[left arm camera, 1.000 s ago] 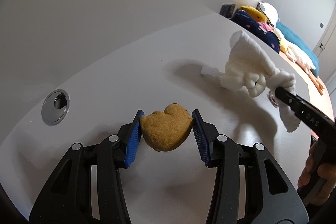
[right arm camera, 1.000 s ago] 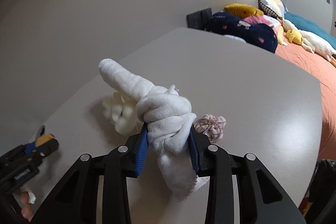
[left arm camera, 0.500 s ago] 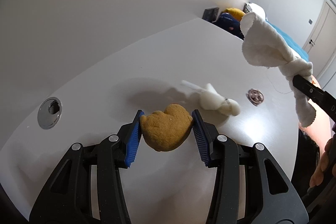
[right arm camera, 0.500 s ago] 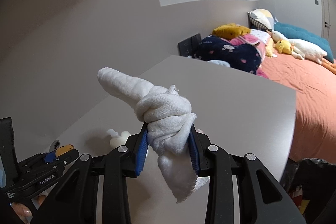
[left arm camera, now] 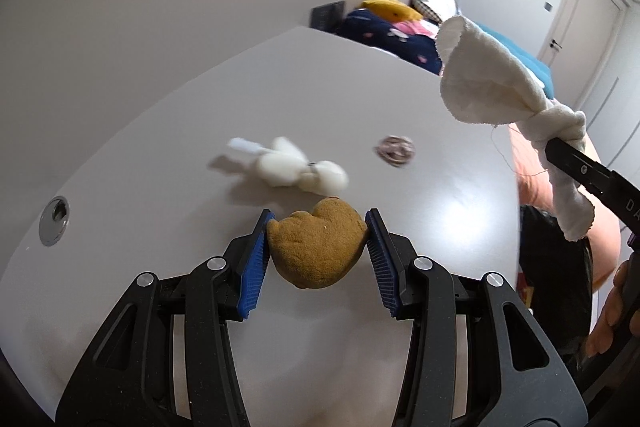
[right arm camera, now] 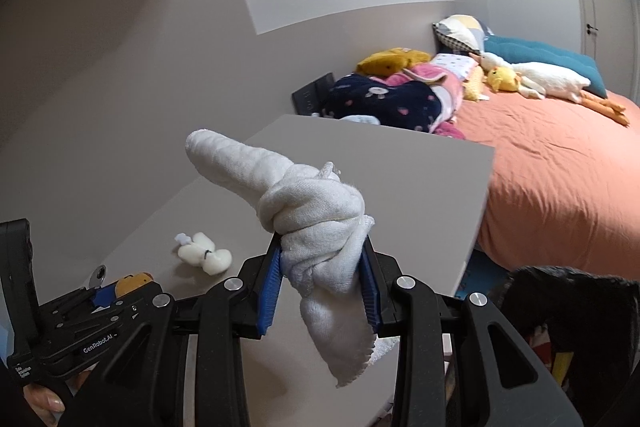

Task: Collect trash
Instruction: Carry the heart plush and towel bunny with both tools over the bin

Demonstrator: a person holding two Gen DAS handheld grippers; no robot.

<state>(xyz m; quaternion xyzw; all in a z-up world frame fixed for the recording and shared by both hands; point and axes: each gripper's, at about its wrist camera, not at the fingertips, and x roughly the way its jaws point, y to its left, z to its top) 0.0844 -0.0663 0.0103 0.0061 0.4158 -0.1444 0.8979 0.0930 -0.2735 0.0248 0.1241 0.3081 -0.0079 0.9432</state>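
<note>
My left gripper (left arm camera: pixel 317 247) is shut on a brown heart-shaped plush (left arm camera: pixel 316 251) and holds it above the white table (left arm camera: pixel 180 123). My right gripper (right arm camera: pixel 320 283) is shut on a knotted white cloth (right arm camera: pixel 316 223), held high above the table's right edge; the cloth also shows in the left wrist view (left arm camera: pixel 492 87). A small white plush (left arm camera: pixel 296 171) and a crumpled purple-grey scrunchie (left arm camera: pixel 394 151) lie on the table. The white plush also shows in the right wrist view (right arm camera: pixel 204 253).
A black trash bag (right arm camera: pixel 576 315) stands open beside the table's right edge, also in the left wrist view (left arm camera: pixel 552 267). A metal cable grommet (left arm camera: pixel 54 221) sits in the table at left. A bed (right arm camera: pixel 552 163) with pillows and plush toys lies beyond.
Both grippers have risen and swung right with their loads. The right gripper with the cloth has moved off the table toward the black bag.
</note>
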